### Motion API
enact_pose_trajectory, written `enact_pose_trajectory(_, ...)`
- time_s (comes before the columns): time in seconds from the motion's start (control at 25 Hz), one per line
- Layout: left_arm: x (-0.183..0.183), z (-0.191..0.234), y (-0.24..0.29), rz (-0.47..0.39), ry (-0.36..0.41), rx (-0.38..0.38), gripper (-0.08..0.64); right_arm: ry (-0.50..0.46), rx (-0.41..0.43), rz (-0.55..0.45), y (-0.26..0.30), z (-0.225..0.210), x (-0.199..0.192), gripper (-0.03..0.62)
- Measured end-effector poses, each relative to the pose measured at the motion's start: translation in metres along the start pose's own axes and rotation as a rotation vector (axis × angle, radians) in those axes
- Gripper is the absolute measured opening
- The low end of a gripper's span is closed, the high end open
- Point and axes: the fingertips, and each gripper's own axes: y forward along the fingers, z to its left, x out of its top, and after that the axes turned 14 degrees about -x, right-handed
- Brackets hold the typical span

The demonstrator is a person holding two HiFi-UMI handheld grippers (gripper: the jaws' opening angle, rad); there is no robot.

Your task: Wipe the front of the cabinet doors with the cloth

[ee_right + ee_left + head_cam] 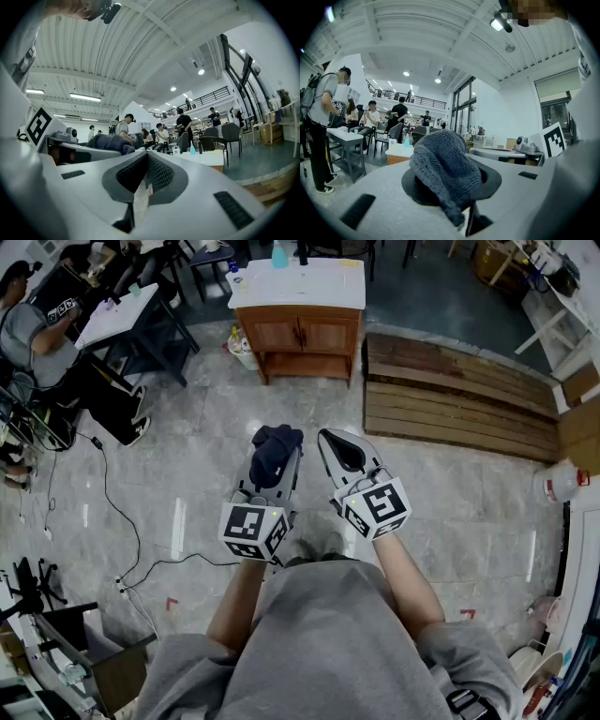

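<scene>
Two grippers reach out over a grey tiled floor (187, 474) in the head view. The left gripper (277, 459) is clamped on a dark cloth (273, 441) that bunches over its tips. The right gripper (329, 441) tapers to a closed point, with nothing visible in it. The wooden cabinet (300, 334) stands well ahead of both, its two doors shut under a white top that carries a blue bottle (279, 254). Wooden planks (450, 395) lie on the floor to its right. Only this view shows how far the cloth is from the doors.

The left gripper view gives what the head view hides. The cloth (445, 168) is a knitted grey-blue wad, squeezed between the jaws of the left gripper (451, 182) and bulging up past them. Far behind, the cabinet (397, 157) is only a small shape.

The right gripper view shows the ribbed pads of the right gripper (147, 172) drawn together at the tips, with nothing held between them. To its left the cloth (110, 142) lies on the other tool, and the cabinet (208, 160) sits off to the right.
</scene>
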Motion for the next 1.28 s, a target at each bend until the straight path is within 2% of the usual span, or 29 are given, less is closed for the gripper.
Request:
enact_pose_trajectory(0.28, -0.008, -0.012, 0.008, 0.018, -0.005, -0.016, 0.103, 0.012, -0.022, -0.012, -0.011, -0.013, -0.002, 0.009)
enact_pose_trajectory(0.76, -0.024, -0.022, 0.029, 0.064, -0.017, -0.012, 0.103, 0.049, 0.003, 0.006, -0.014, -0.037, -0.016, 0.011)
enact_pose_trajectory(1.04, -0.031, 0.008, 0.033, 0.066, -0.051, 0.015, 0.103, 0.064, 0.012, 0.036, 0.009, -0.037, -0.03, 0.011)
enact_pose_trajectory(1.28, -0.033, 0.042, 0.047, 0.064, -0.069, -0.001, 0.104, 0.054, -0.001, 0.059, 0.042, -0.038, -0.04, 0.011)
